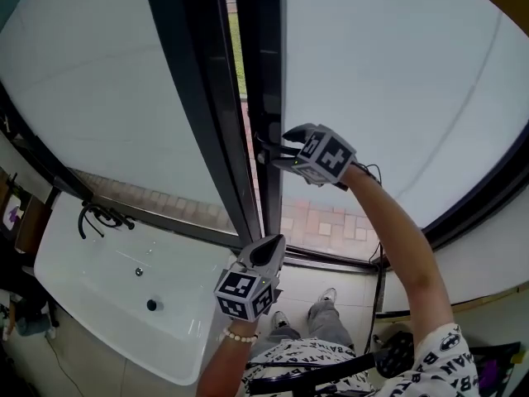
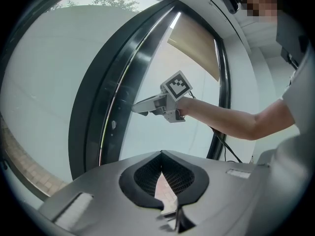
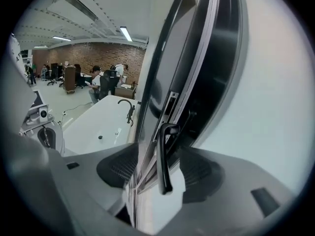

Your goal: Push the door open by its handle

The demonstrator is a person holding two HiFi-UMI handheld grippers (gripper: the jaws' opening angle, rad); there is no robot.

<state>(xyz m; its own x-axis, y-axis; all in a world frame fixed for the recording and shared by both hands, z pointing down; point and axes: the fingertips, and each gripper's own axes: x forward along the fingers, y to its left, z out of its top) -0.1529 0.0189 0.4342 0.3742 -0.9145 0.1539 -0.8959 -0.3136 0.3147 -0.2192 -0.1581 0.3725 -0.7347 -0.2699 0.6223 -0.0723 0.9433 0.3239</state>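
Observation:
The glass door [image 1: 388, 81] has a dark frame [image 1: 269, 73], and a narrow gap shows along its left edge. Its black lever handle [image 1: 264, 149] hangs downward on that frame. My right gripper [image 1: 277, 145] is at the handle with jaws open. In the right gripper view the handle [image 3: 164, 156] stands between the wide jaws of the right gripper [image 3: 158, 167], and neither pad presses on it. The left gripper view shows the right gripper [image 2: 137, 108] side on, tips at the frame. My left gripper [image 1: 269, 245] is lower, near the door's foot, shut and empty; the left gripper [image 2: 162, 154] points at the glass.
A white bathtub [image 1: 99, 279] with a black faucet [image 1: 99, 215] stands at the left, close to the fixed glass panel [image 1: 107, 98]. The person's shoes [image 1: 326, 296] are on the tiled floor below. Brick paving [image 1: 331, 222] lies outside. A black cable [image 1: 378, 288] hangs at the right.

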